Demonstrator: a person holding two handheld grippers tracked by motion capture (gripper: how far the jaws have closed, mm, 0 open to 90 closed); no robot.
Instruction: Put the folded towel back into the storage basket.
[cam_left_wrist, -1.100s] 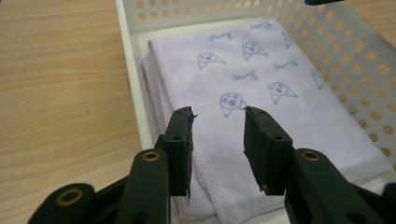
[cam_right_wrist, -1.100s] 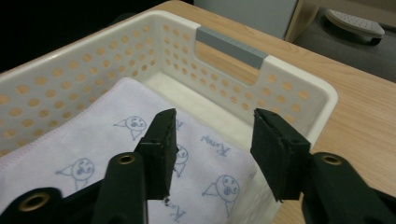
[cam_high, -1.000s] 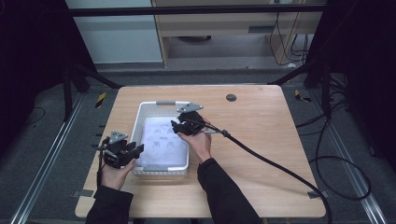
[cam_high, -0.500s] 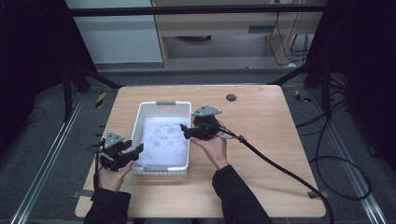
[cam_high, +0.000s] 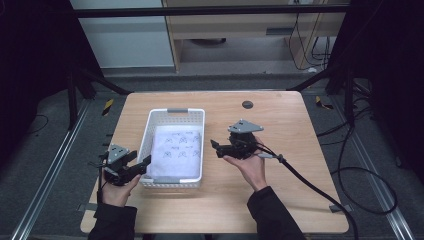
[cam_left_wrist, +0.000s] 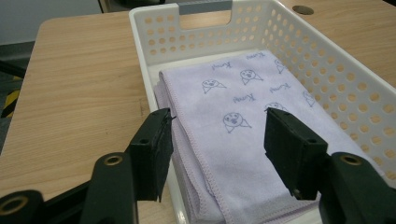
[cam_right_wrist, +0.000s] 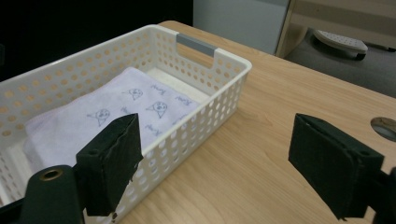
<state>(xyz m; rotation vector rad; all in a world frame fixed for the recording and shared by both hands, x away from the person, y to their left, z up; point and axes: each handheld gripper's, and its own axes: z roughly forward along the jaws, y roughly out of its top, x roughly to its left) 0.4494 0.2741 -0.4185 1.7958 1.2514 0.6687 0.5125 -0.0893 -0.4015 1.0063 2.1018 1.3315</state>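
A white perforated basket stands on the wooden table. A folded pale lilac cloth with small printed faces lies flat inside it. My left gripper is open at the basket's near left corner, its jaws held above the cloth's near end. My right gripper is open just right of the basket, over bare table, with nothing between its jaws.
A dark round grommet sits in the table near its far edge. A thick black cable trails from my right gripper over the table's near right part. Dark frame posts and floor cables surround the table.
My right gripper has drawn back out of the basket and to its right, jaws empty. My left gripper has shifted slightly toward the basket's near left corner.
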